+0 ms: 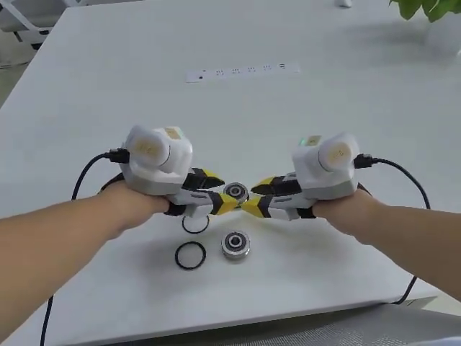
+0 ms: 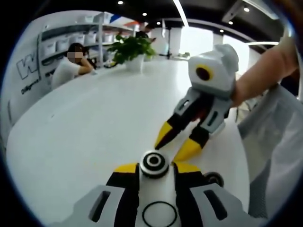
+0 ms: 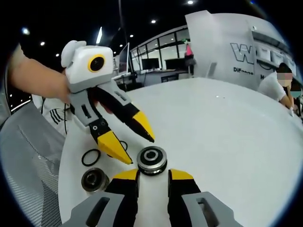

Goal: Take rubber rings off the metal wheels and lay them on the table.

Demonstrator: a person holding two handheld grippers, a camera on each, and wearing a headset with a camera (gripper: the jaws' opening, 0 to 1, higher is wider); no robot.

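Metal wheel (image 1: pixel 235 192), dark band round rim, held above bench (image 1: pixel 302 101) between yellow tips of left tool (image 1: pixel 220 189), jaws clamped on it. Right tool (image 1: pixel 256 193) tips at same wheel; clamped or not, cannot tell. 2nd wheel (image 1: pixel 235 245) lies on bench below, black ring (image 1: pixel 190 255) just beside it. 2nd ring (image 1: pixel 196 225) half hidden under left tool. Bench white, plain. Plant (image 1: pixel 425 7) cut off at far corner. Shelves (image 2: pixel 71 40) behind in left gripper view.

Two metal wheels (image 1: pixel 235 245), two rubber rings (image 1: pixel 191 255), two hand-held grippers (image 1: pixel 226 193)
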